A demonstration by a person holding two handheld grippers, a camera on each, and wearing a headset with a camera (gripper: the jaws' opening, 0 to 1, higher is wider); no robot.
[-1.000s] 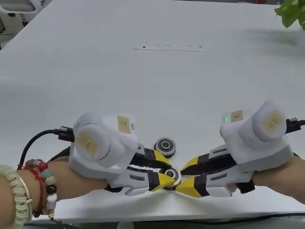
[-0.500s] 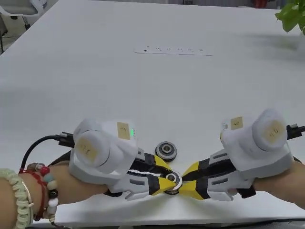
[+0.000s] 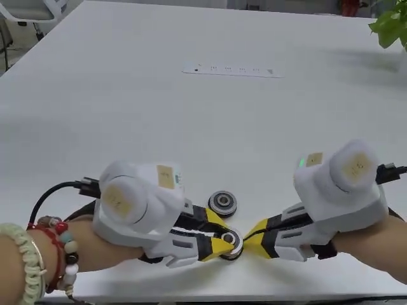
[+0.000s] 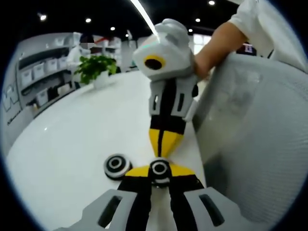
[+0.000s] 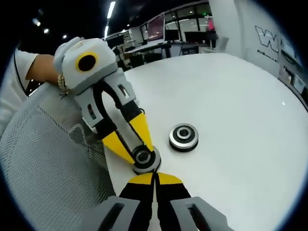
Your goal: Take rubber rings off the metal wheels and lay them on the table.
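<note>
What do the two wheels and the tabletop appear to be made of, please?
The nearer wheel has a bright, shiny centre that suggests polished metal. The dark matte band round it looks like rubber. The farther wheel looks the same, with a silvery hub inside a black matte ring. The table is smooth matte white, probably laminate or painted board; I cannot tell which.

Table (image 3: 191,114): plain white.
Left gripper (image 3: 226,237), right gripper (image 3: 249,237): white-grey shells, black arms, yellow tips.
Wheel (image 3: 230,241) and second wheel (image 3: 223,202) at its 12 o'clock: silver, each with a black ring (image 3: 212,203).
Plant (image 3: 388,22), 1 o'clock: green.
Beads (image 3: 60,244), 8 o'clock: red, cream, black.
</note>
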